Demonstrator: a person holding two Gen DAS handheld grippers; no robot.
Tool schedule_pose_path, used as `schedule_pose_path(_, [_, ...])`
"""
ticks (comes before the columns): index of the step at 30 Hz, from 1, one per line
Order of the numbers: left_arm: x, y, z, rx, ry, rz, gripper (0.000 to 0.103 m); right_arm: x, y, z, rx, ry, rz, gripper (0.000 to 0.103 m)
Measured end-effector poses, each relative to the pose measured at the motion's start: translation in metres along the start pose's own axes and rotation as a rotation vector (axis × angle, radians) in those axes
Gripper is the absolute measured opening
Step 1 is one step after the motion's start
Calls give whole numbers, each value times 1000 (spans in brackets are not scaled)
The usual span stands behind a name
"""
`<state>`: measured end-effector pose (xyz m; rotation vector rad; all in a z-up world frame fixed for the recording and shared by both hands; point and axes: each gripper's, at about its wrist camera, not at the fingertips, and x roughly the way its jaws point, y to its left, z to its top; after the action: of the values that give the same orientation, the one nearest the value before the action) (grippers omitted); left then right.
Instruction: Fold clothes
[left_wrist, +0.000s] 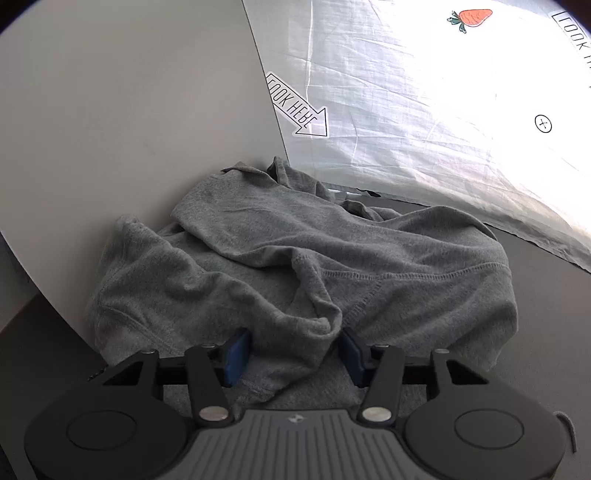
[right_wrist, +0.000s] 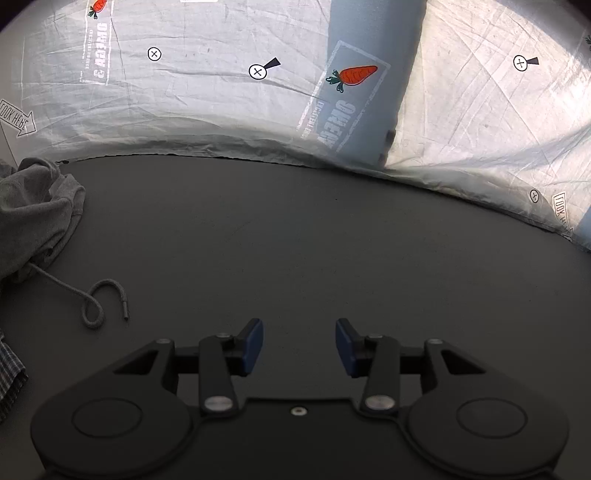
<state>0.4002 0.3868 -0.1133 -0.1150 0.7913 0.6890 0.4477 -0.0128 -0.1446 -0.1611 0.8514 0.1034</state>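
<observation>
The left gripper (left_wrist: 293, 349) stood with its fingers spread either side of a ridge of the grey sweatshirt (left_wrist: 295, 266) — crumpled on the dark table (left_wrist: 546, 314) against a white panel (left_wrist: 129, 129). The right gripper (right_wrist: 299, 345) hung released, empty, over bare table — the sweatshirt's drawstring (right_wrist: 92, 299) lay well to its left.

Left tool (left_wrist: 293, 354) fingers spread, right tool (right_wrist: 299, 347) fingers spread

- We recorded a heather-grey garment (left_wrist: 295, 258) with a matching grey drawstring (right_wrist: 88, 302).
- We saw a dark grey table (right_wrist: 295, 240).
- The backdrop sheet (right_wrist: 207, 103) was white, printed with orange carrots (right_wrist: 356, 75).
- Both grippers bore blue pads (right_wrist: 253, 345) on black frames.
</observation>
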Motion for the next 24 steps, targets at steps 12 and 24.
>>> schedule_pose_path(12, [-133,-34,-14,53,-168,-125,5,-30,-68,-7,79,-85,52,44])
schedule_pose_path(24, [-348,-257,-141,339,-132,-866,0,-82,-213,-63,177,-194,-45,45])
